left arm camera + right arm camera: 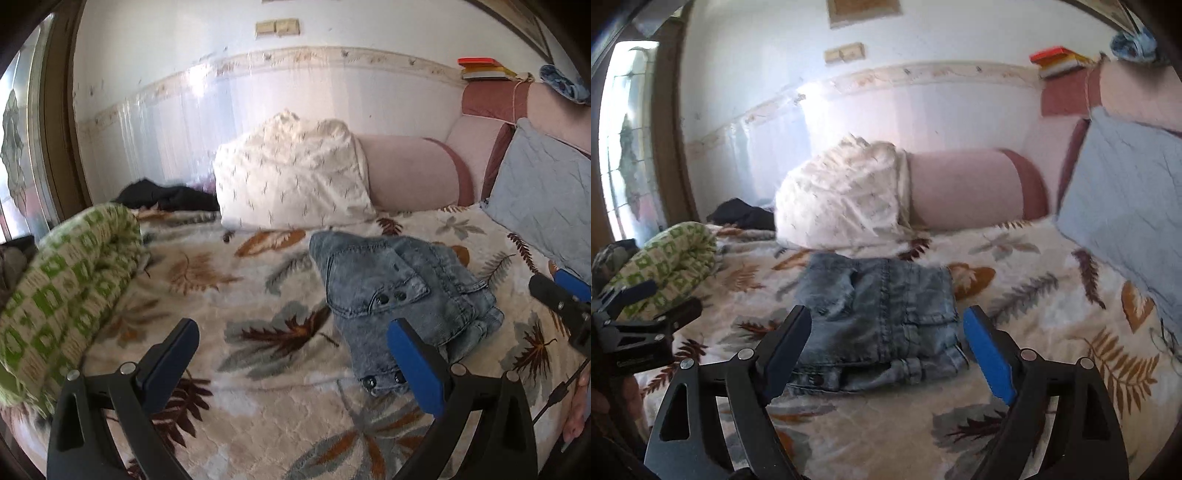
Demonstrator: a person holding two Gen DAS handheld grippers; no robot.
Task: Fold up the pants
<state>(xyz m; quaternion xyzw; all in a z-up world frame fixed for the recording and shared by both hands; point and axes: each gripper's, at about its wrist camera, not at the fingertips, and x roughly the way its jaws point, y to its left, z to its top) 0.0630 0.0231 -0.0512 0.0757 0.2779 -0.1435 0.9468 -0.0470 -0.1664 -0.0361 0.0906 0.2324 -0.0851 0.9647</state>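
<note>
The folded light-blue denim pants lie as a compact bundle on the leaf-print bedspread. My left gripper hovers just in front of them and to their left, open, with only bedspread between its blue pads. In the right wrist view the pants sit straight ahead of my right gripper, which is open and a little short of their near hem, holding nothing. The right gripper's tip shows at the right edge of the left wrist view. The left gripper shows at the left edge of the right wrist view.
A white pillow, a pink bolster and a blue-grey cushion line the far side. A rolled green patterned blanket lies at the left, with a dark garment behind it. Books rest on the headboard.
</note>
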